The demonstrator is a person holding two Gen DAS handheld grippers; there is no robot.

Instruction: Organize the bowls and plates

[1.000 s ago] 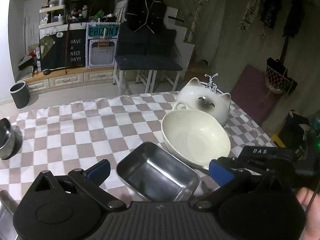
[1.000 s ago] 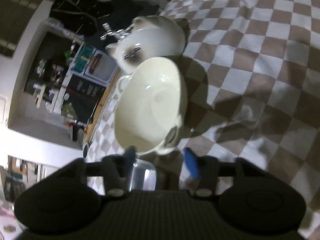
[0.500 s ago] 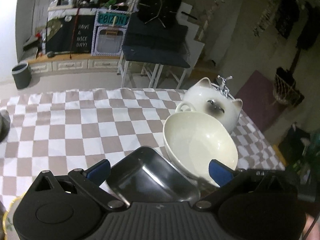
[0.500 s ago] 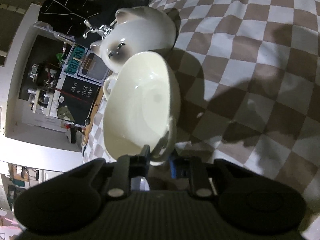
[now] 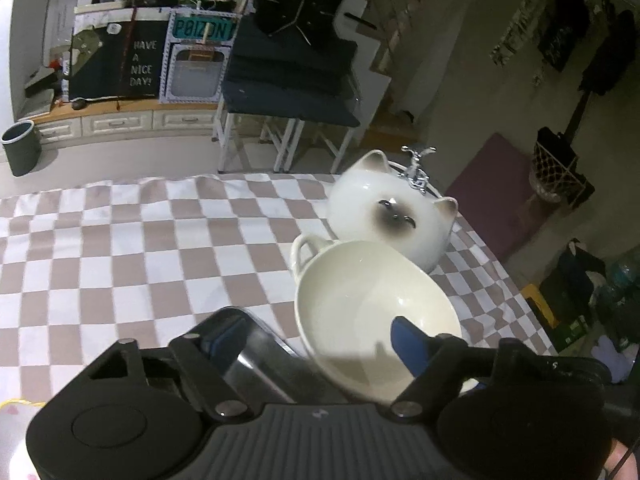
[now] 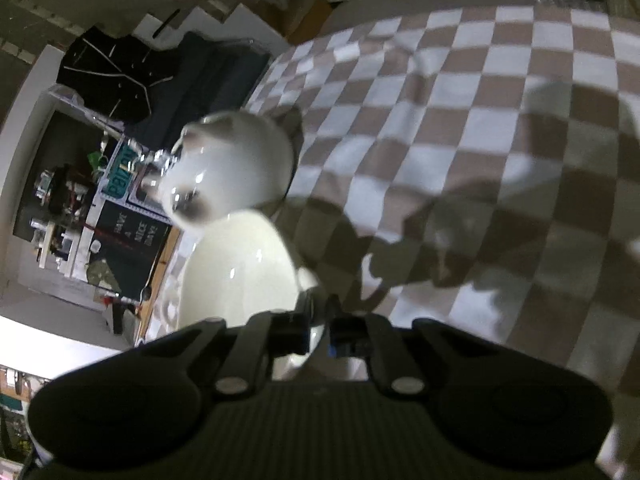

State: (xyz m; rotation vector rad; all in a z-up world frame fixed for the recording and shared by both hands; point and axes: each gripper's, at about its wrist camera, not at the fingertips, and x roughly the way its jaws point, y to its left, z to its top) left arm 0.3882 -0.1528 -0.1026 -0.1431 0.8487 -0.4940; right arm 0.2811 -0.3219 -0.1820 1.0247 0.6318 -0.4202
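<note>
A cream two-handled bowl (image 5: 372, 308) rests on the checkered tablecloth (image 5: 132, 264), with a steel rectangular tray (image 5: 260, 356) close on its left. My left gripper (image 5: 316, 340) hovers over both. Its jaws are closing: the left pad sits at the tray's left edge and the right pad hangs over the bowl's inside, neither pressing. In the right wrist view my right gripper (image 6: 320, 332) is shut on the near handle of the cream bowl (image 6: 236, 276). The pads themselves are mostly hidden there.
A white cat-shaped ceramic pot (image 5: 392, 212) stands just behind the bowl, also the cat-shaped pot (image 6: 236, 168) in the right wrist view. A yellow-rimmed plate (image 5: 16, 408) peeks in at the bottom left. Chairs (image 5: 288, 100) stand beyond the table's far edge.
The right jaws have closed onto the bowl's near handle. The left gripper has moved forward and right over the tray toward the bowl, and its jaws have narrowed.
</note>
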